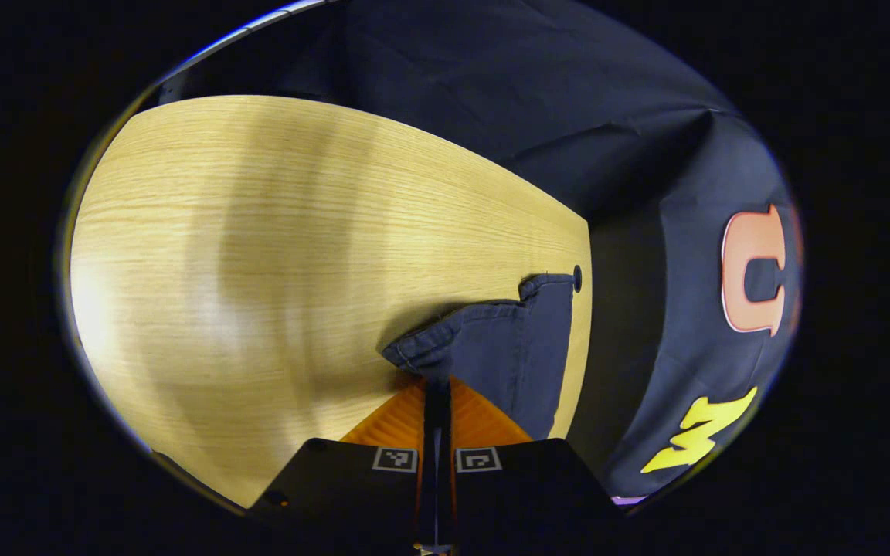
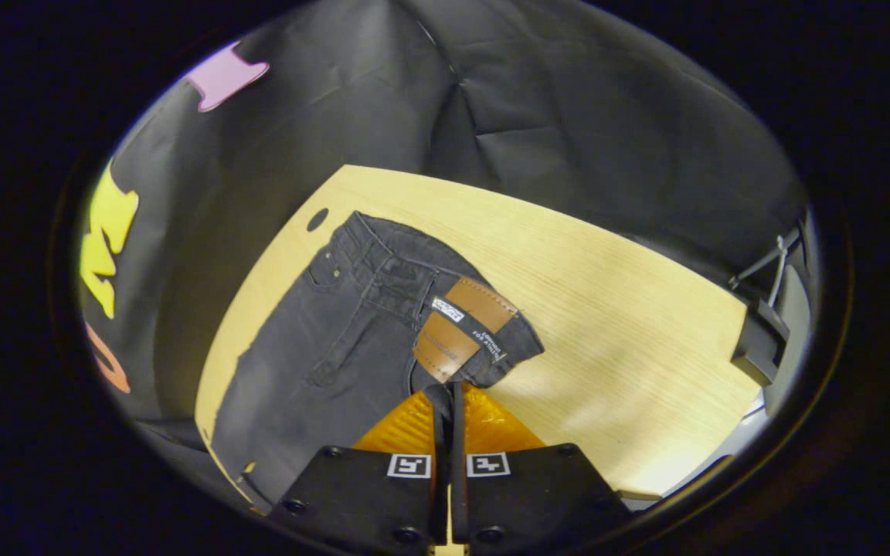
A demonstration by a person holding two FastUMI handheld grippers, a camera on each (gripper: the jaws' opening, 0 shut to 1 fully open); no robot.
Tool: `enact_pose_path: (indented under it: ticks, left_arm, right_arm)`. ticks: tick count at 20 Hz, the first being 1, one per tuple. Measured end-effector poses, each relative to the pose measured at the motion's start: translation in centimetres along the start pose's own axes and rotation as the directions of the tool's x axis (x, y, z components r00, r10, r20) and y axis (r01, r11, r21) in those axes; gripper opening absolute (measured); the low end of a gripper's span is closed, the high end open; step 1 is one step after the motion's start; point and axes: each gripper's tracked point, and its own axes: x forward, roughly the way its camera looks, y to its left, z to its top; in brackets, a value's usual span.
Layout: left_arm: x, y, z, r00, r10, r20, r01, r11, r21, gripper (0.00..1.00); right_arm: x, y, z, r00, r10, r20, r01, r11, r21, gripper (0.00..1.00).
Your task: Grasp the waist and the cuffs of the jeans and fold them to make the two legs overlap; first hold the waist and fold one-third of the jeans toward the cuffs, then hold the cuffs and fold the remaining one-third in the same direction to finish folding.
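Left gripper view: we see one pair of dark jeans (image 1: 507, 347), only its cuff end, lying at the right edge of the wooden surface (image 1: 259, 255), close to one small dark hole (image 1: 577, 278) in that surface near its far right corner. The left gripper (image 1: 437, 382) has its jaws pressed together on the bunched hem fabric, pinching it.

Right gripper view: we count the same single pair of jeans (image 2: 337, 347), waist end, spread along the left edge of the surface (image 2: 607, 309), waistband reaching toward the far left corner by one dark hole (image 2: 317, 219). One brown leather patch (image 2: 464, 324) shows on the waistband, crossed by one dark belt loop carrying labels. The right gripper (image 2: 449, 390) has its jaws closed on the waistband just below the patch. One dark clamp-like fixture (image 2: 758, 340) sits at the right edge.
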Motion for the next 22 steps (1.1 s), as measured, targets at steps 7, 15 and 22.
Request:
enact_pose_path:
  ticks: [7,15,22]
  left_arm:
    - [-2.2,-3.8,0.2,0.999,0.000,-0.053,-0.012,0.977,-0.211,0.04]
    - [0.5,-12.0,2.8,0.998,0.000,-0.069,-0.021,0.952,-0.306,0.04]
    - [7.1,-19.5,2.8,0.995,-0.009,-0.102,-0.017,0.967,-0.253,0.04]
  right_arm:
    - [-3.6,5.3,2.5,0.985,0.096,-0.144,-0.067,0.979,0.194,0.00]
    - [-1.6,14.7,7.8,0.956,0.176,-0.235,-0.111,0.957,0.268,0.02]
    - [2.7,19.0,10.8,0.950,0.177,-0.256,-0.103,0.955,0.277,0.02]
